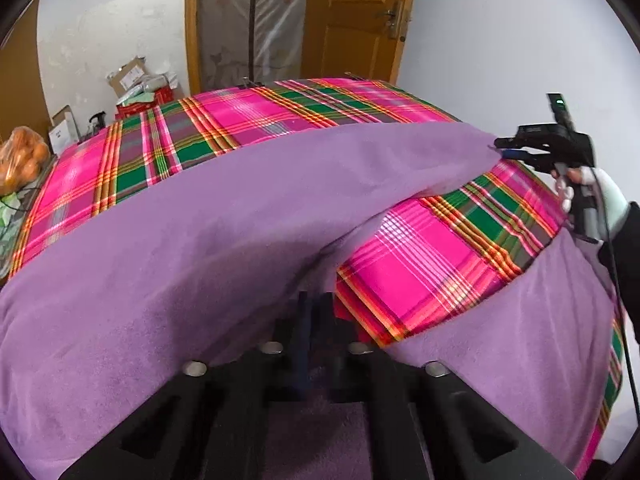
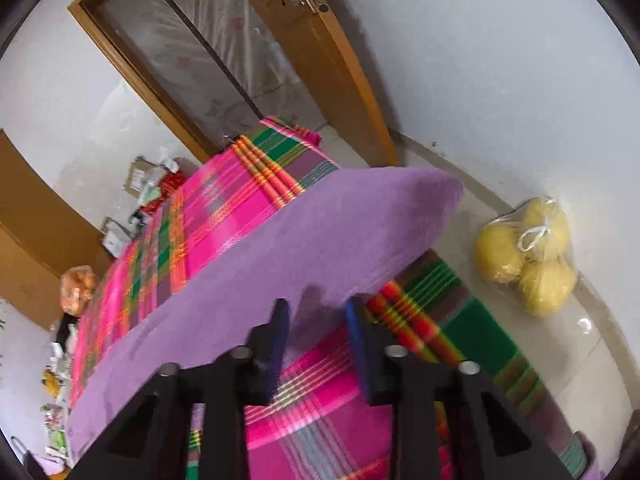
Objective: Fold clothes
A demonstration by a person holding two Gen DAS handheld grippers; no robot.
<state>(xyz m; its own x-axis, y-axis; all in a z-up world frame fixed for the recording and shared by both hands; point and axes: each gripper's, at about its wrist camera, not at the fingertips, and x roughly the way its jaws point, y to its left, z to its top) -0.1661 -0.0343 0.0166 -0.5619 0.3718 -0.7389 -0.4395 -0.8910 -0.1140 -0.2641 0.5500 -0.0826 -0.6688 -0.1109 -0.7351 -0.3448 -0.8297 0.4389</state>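
Judging by its look, the purple fleece cloth (image 1: 200, 220) is light, soft and quite limp, so it will sag and slide wherever it is not supported. It lies across the bench (image 1: 420, 248), which is covered with a pink and green plaid sheet. Its right part is raised in an arch and lets the plaid show underneath. I think the best places to take hold are the corners and the hemmed edge, because a pinch in the middle only bunches the fabric.

The left gripper (image 1: 316, 316) is closed, seemingly on the near edge of the cloth, where the raised fold begins. The right gripper (image 2: 318, 320) has a clear gap between its jaws; the cloth edge is at its tips, but no pad is pressing it.

Only the left view shows the white-gloved hand (image 1: 600, 200) carrying the right gripper at the far right corner. Only the right view shows that gap, and a clear bag of yellow fruit (image 2: 524, 256) on the floor.
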